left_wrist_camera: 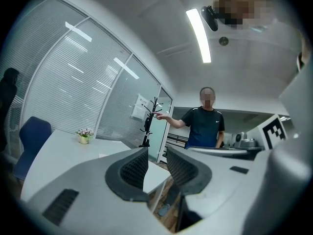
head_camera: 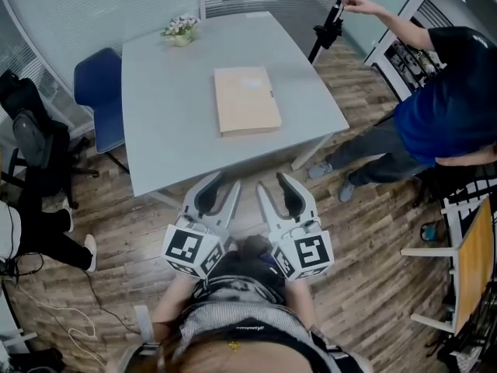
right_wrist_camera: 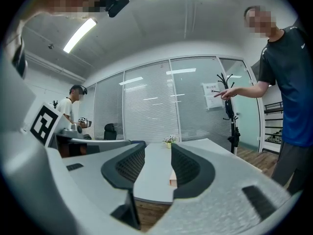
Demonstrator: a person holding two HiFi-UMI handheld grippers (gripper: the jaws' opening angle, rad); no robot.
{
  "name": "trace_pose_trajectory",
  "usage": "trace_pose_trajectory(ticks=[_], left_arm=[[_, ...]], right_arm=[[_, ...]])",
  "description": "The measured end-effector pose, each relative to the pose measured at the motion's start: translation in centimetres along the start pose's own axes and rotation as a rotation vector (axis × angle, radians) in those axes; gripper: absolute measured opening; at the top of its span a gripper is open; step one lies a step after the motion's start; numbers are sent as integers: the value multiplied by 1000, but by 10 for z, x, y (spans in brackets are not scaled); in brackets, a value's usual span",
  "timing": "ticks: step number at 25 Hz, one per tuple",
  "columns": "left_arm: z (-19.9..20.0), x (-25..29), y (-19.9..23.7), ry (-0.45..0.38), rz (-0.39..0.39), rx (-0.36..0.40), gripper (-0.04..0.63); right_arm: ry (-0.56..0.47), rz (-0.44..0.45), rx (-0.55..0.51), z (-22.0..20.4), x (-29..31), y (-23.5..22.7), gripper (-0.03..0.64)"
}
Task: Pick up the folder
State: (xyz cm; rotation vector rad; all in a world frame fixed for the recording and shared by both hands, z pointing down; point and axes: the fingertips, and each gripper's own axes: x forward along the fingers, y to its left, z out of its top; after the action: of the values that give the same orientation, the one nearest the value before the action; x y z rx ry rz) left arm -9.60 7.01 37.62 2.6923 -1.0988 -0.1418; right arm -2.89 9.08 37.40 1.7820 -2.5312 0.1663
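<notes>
The folder (head_camera: 247, 99) lies flat on the tabletop (head_camera: 167, 130), a little right of its middle, well apart from either claw. A small flower pot (head_camera: 180, 29) stands at the far left corner. Both claws are off the tabletop, just short of its near edge, side by side and pointing level at it. The left claw (head_camera: 225, 183) has its jaws partly apart and holds nothing. The right claw (head_camera: 272, 183) is the same: partly apart, empty. A person (head_camera: 443, 107) stands beyond the right edge.
</notes>
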Motion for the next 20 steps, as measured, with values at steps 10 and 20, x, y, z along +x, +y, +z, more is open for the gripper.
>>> trace_pose_trajectory(ticks=[10, 20], left_arm=[[3, 35, 18, -6, 23, 5, 98], [12, 107, 41, -3, 59, 9, 101]], right_arm=[[-16, 12, -1, 6, 29, -29, 170], [-10, 63, 10, 14, 84, -80, 170]])
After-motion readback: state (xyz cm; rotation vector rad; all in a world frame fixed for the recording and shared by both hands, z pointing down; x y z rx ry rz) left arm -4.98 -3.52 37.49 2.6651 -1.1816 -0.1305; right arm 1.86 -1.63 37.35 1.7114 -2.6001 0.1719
